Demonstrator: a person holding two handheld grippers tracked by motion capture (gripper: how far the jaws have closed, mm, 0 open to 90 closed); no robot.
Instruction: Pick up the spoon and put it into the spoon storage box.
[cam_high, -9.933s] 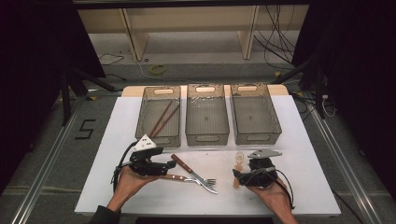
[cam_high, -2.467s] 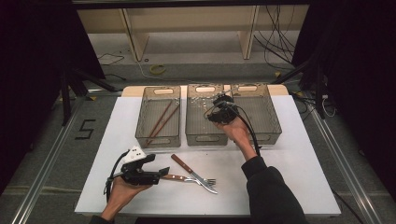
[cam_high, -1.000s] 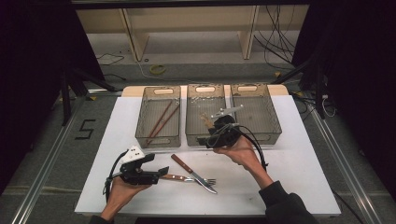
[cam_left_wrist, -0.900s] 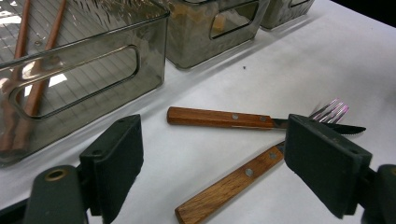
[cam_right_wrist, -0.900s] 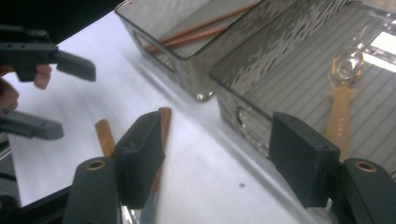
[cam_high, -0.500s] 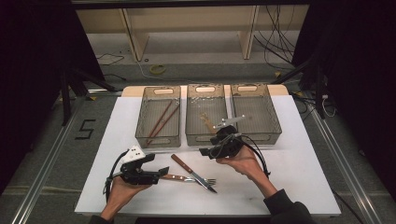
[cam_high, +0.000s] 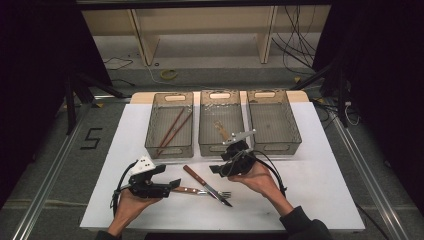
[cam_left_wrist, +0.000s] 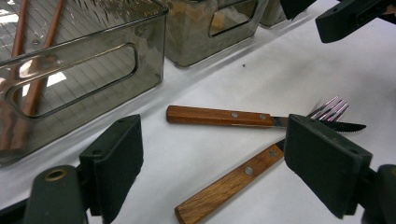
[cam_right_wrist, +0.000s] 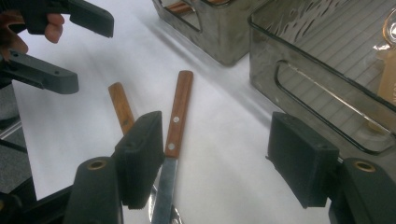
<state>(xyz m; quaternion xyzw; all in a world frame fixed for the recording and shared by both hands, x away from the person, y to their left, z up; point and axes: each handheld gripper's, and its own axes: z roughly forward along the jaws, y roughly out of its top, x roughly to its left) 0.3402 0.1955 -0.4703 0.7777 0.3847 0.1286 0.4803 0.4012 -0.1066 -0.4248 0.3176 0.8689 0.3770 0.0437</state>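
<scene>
Now the right tool has come back from the middle bin, jaws apart and empty, toward the knife and fork crossed on the desk; left tool open nearby.

The white table carries three clear bins, a knife and a fork.

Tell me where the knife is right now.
In the high view the knife lies on the white table in front of the middle bin, crossed over the fork, between the left gripper and right gripper.
</scene>
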